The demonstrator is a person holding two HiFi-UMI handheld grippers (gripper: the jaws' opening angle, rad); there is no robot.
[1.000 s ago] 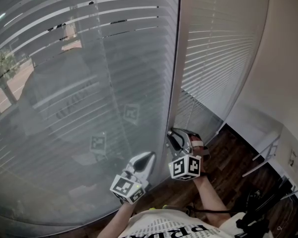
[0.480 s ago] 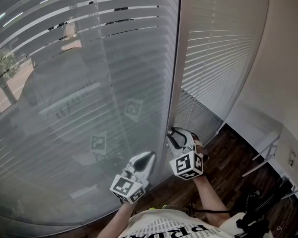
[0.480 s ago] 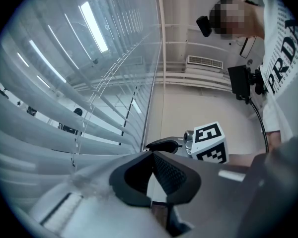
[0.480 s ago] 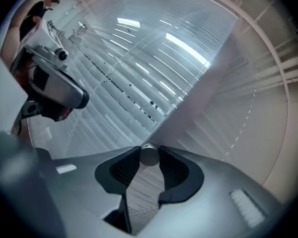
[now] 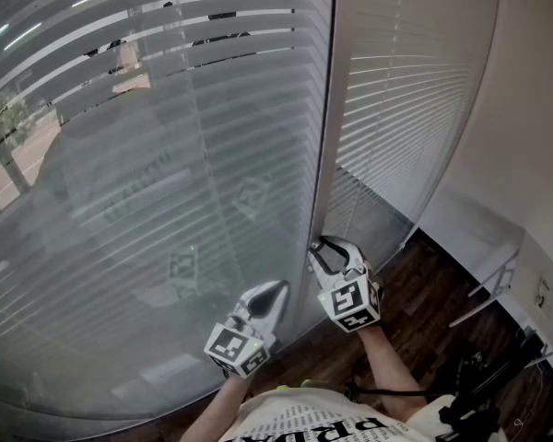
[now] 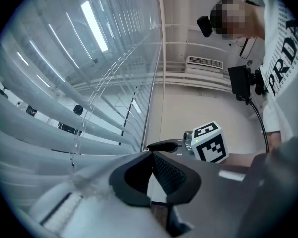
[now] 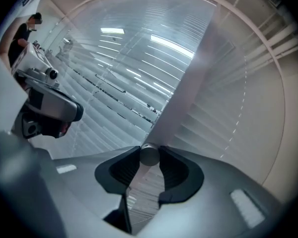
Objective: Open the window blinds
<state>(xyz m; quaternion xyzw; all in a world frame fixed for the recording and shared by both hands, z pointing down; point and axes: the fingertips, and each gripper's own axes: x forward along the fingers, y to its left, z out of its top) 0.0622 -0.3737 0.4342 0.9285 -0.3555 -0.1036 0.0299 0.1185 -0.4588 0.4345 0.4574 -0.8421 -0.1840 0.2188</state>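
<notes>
Two white slatted blinds hang over the window, a wide one [image 5: 166, 155] on the left and a narrower one [image 5: 396, 90] on the right, with a pale upright frame post [image 5: 324, 109] between them. My right gripper [image 5: 324, 251] is low beside that post, shut on the round end of the blind's tilt wand [image 7: 149, 155], which sits between the dark pads. My left gripper [image 5: 275, 293] hangs to its left, in front of the wide blind. Its tips [image 6: 151, 153] meet with nothing between them. The wide blind's slats are partly tilted, so the street shows through.
Dark wood floor [image 5: 424, 293] runs below the window. A white desk edge [image 5: 498, 265] and black stand legs [image 5: 479, 385] are at the lower right, under a plain wall [image 5: 525, 109]. The glass reflects the person and both marker cubes.
My right gripper has rolled about its own axis while staying by the post; its marker cube now shows a different tilt. The wide blind's slats have shifted slightly. The left gripper is still.
</notes>
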